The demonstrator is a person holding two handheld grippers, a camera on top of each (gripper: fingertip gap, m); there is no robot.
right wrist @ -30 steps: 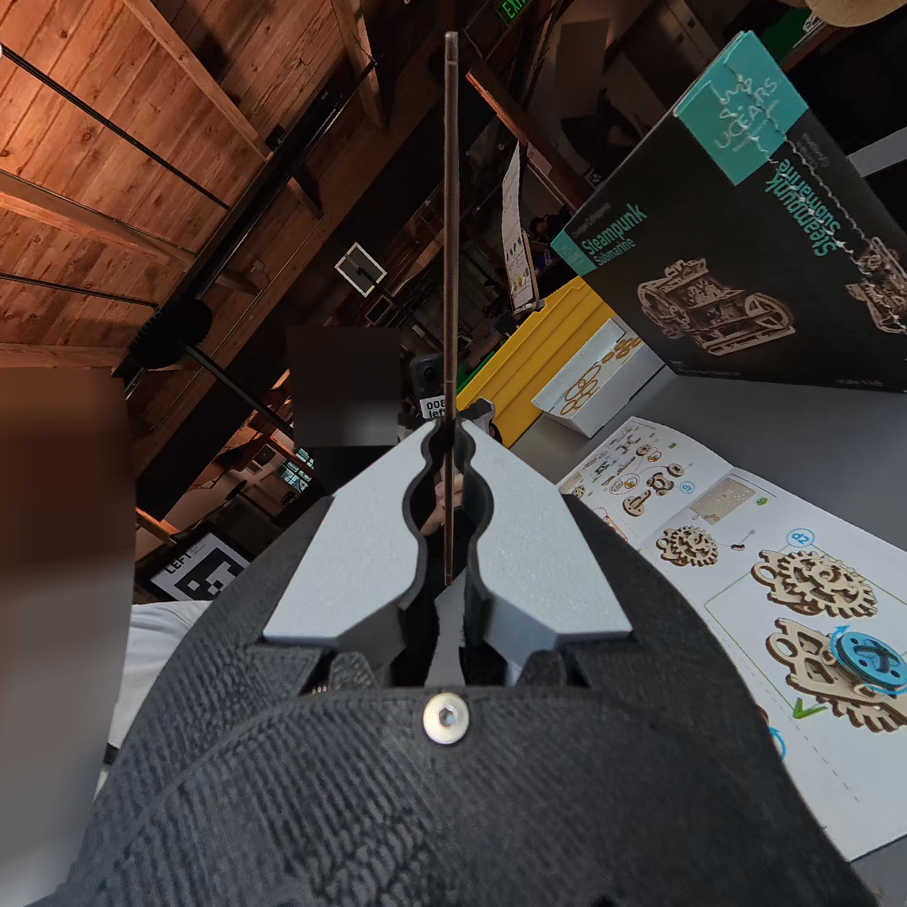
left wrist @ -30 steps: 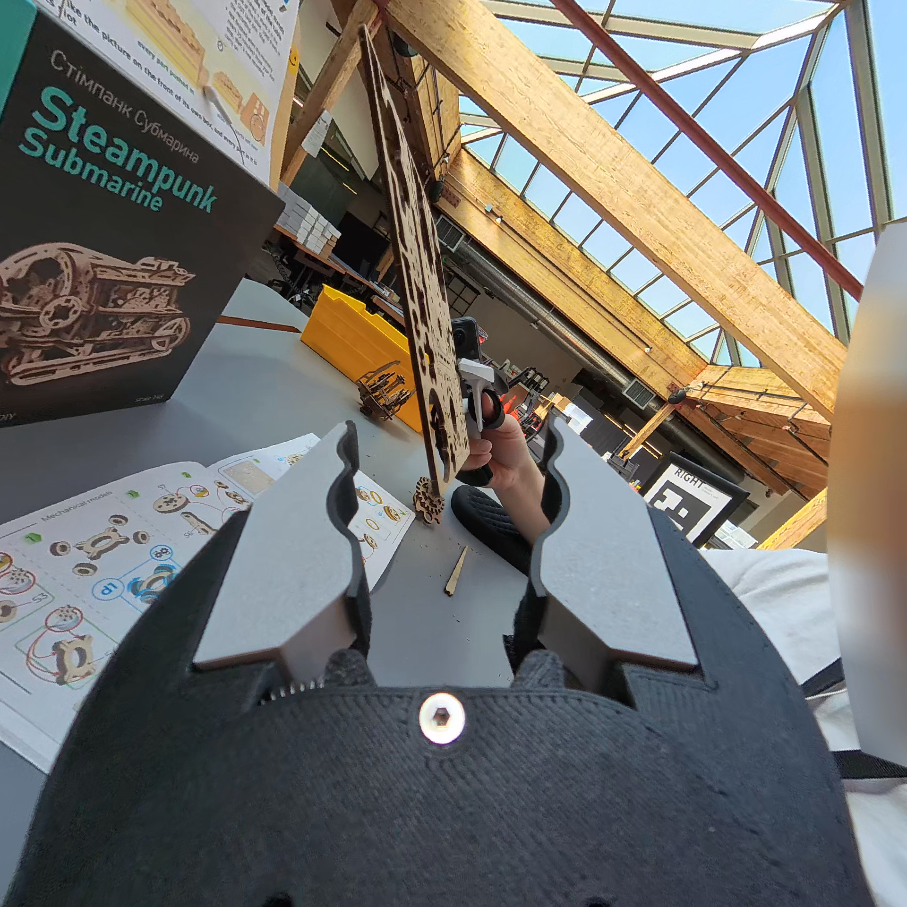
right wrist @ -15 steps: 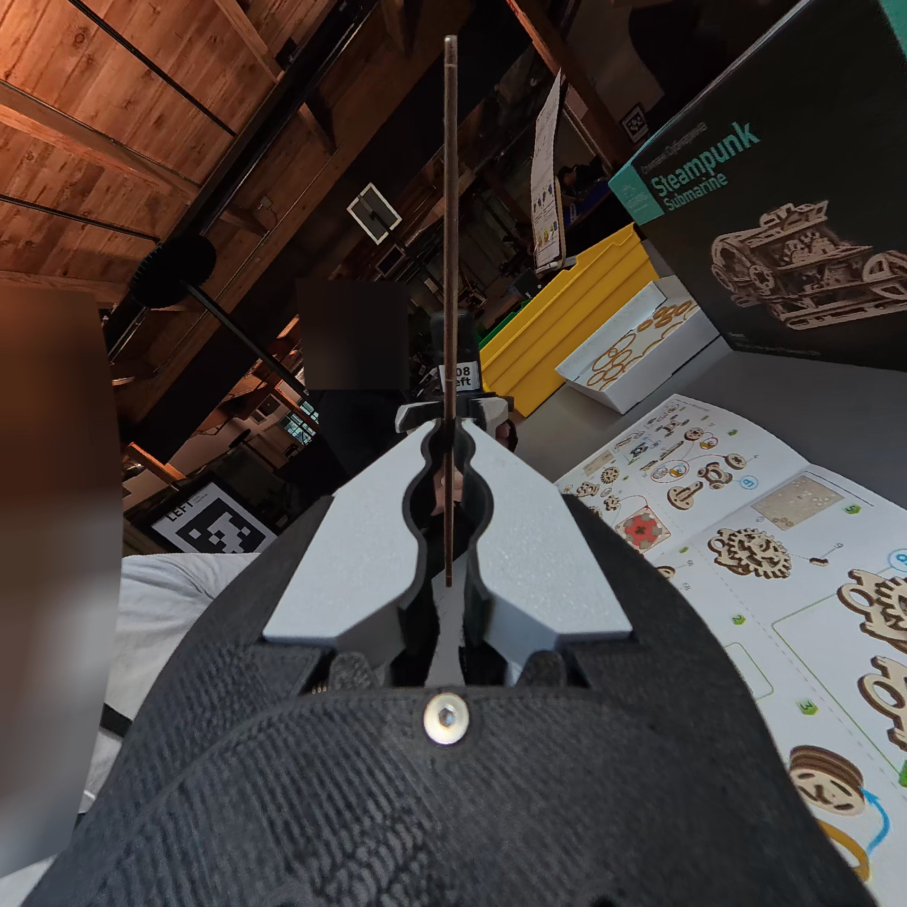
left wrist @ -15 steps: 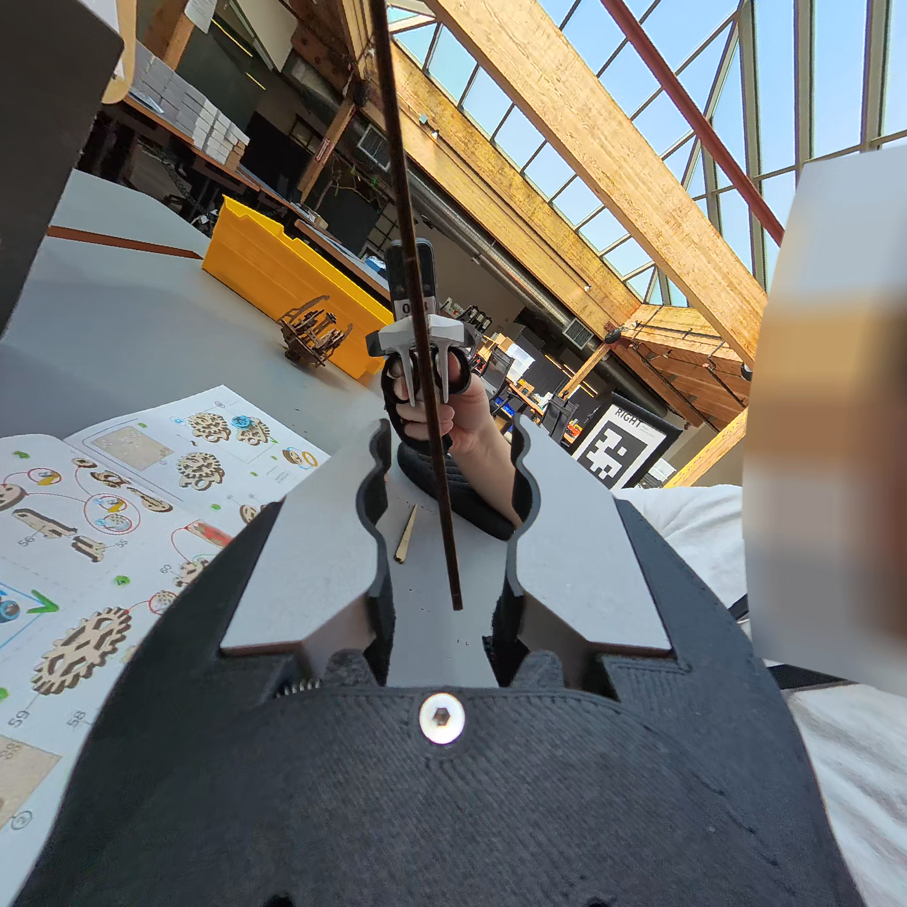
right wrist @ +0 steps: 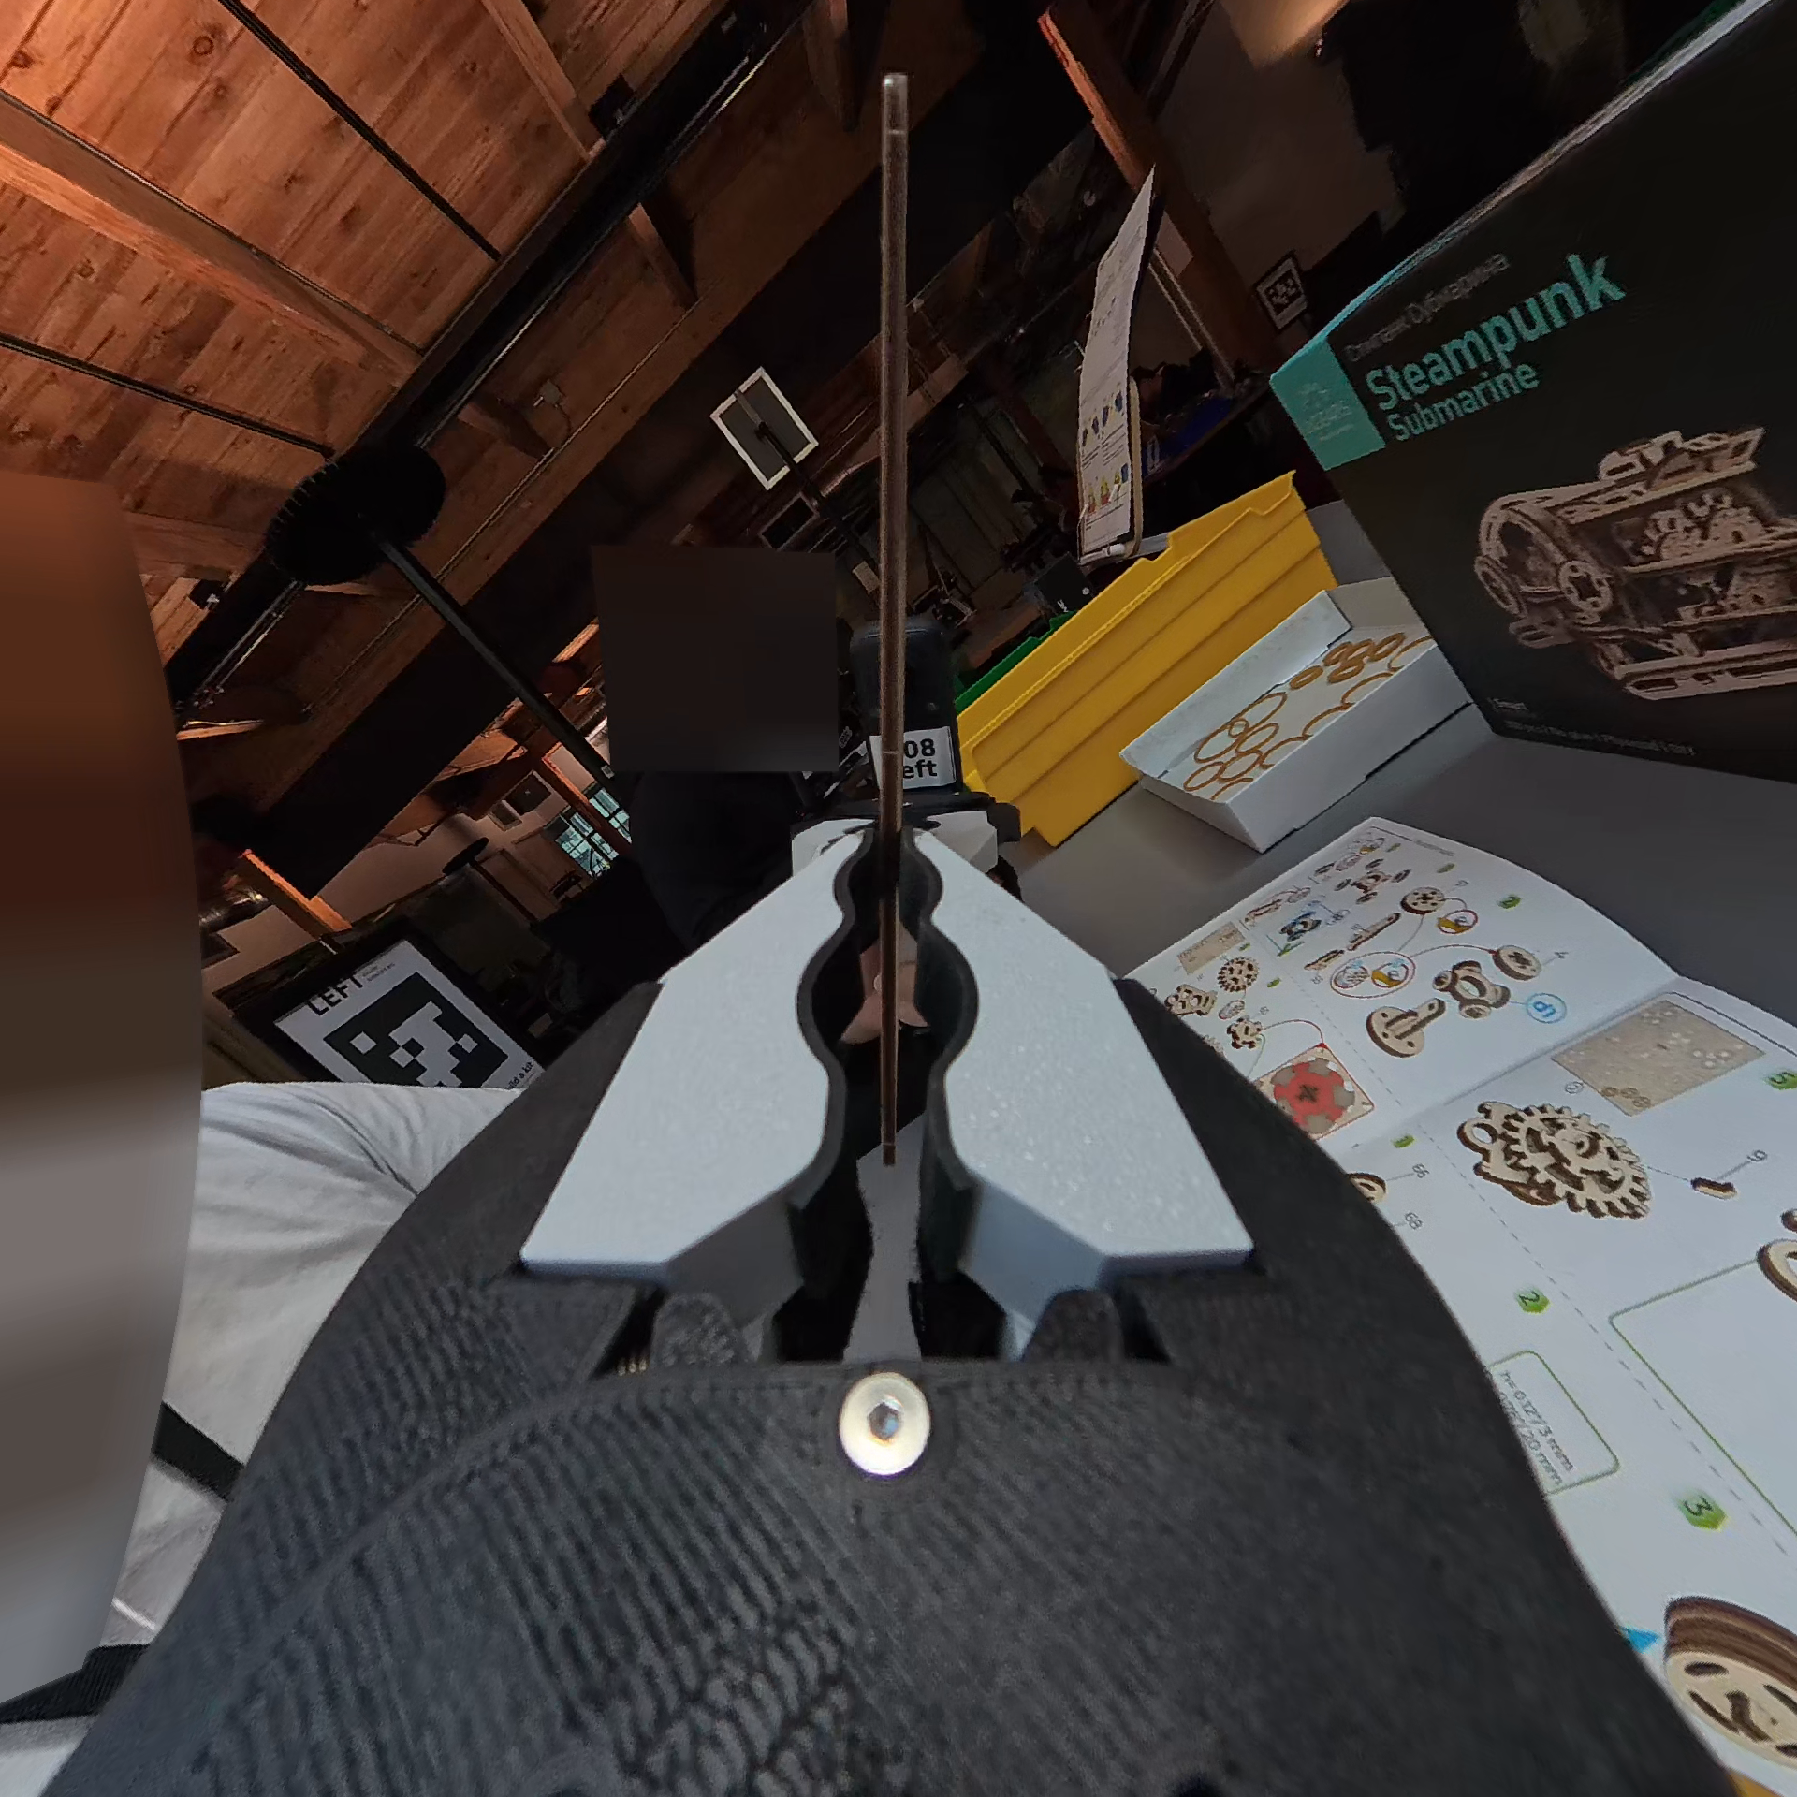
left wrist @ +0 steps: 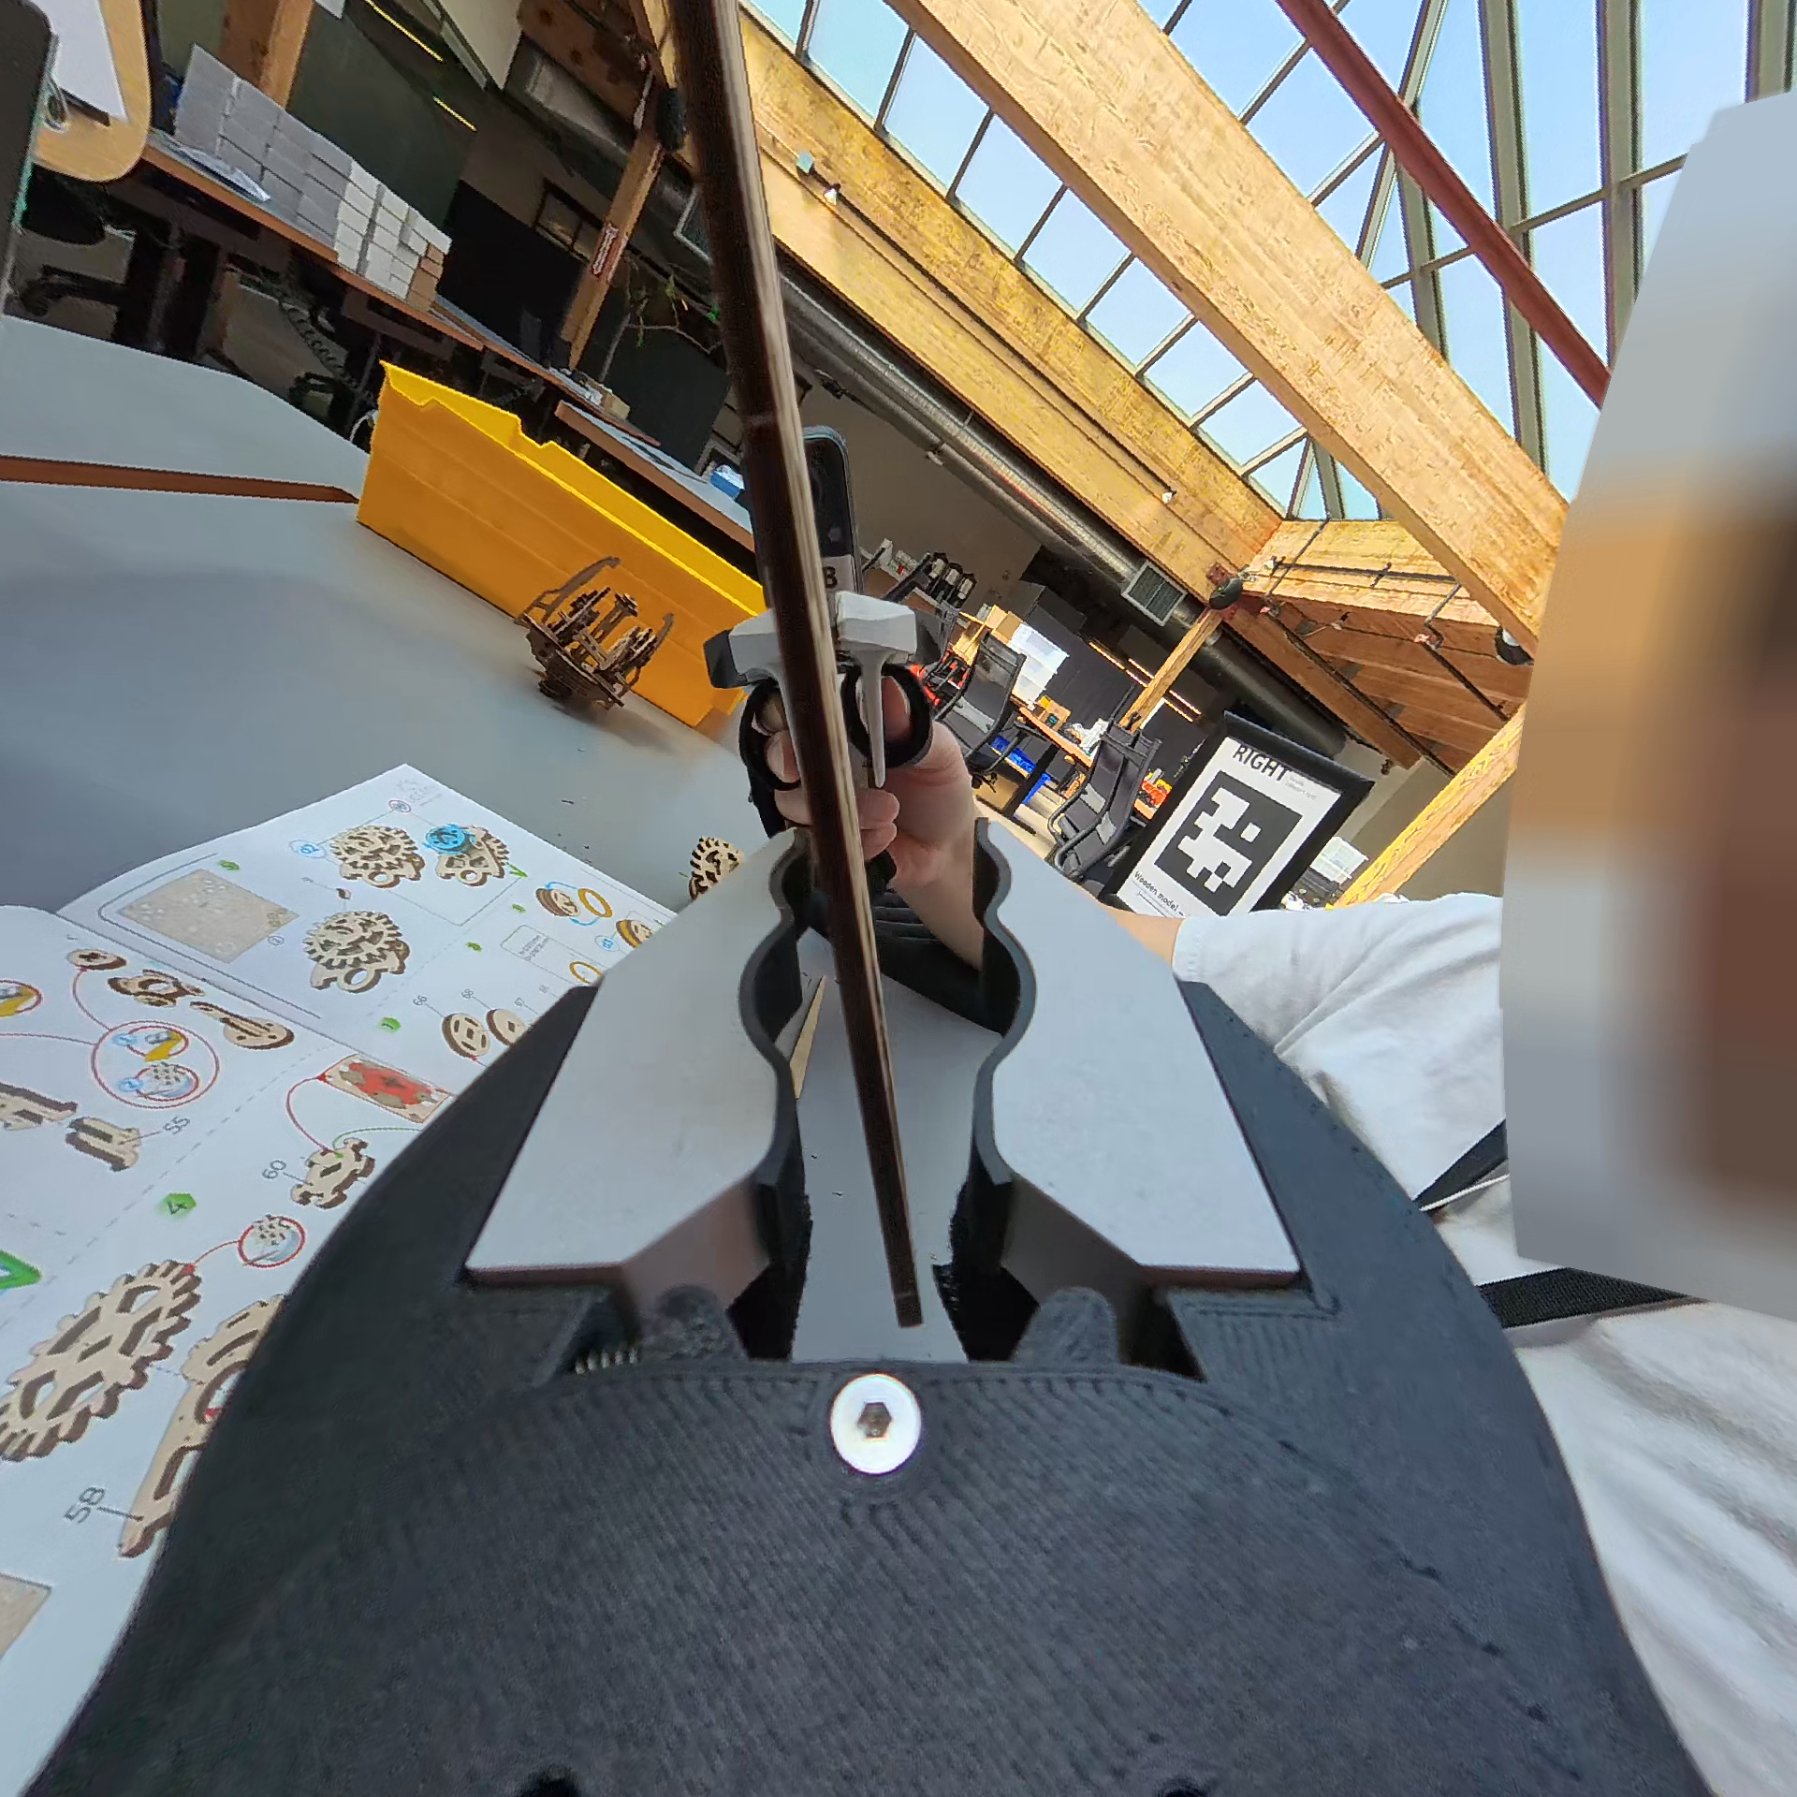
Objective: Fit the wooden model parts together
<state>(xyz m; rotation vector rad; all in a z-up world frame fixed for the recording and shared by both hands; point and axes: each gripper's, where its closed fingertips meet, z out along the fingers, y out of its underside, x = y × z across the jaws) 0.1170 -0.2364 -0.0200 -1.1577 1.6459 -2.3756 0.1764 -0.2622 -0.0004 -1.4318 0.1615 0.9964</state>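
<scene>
A thin wooden parts sheet [left wrist: 778, 486] stands on edge, seen edge-on in both views. My right gripper [right wrist: 893, 846] is shut on the sheet [right wrist: 893, 389] and holds it upright above the table. It also shows in the left wrist view [left wrist: 817, 642], clamped on the far part of the sheet. My left gripper [left wrist: 880, 856] is open, with the sheet's near end passing between its fingers; a gap shows on both sides. A partly built wooden model [left wrist: 593, 642] and a small wooden gear [left wrist: 715, 861] sit on the grey table [left wrist: 194, 681].
An open instruction booklet [left wrist: 243, 1021] lies on the table and also shows in the right wrist view [right wrist: 1459, 1070]. A loose wooden stick [left wrist: 807, 1031] lies by it. A yellow bin [left wrist: 545, 525], a white tray of rings [right wrist: 1293, 739] and the dark kit box [right wrist: 1604, 486] stand behind. My hands' fingertips stand some 7 cm from each other.
My left gripper has swung right and moved up to the sheet, so the sheet's end now lies between its fingers, which have narrowed. The right gripper keeps its grip on the sheet.
</scene>
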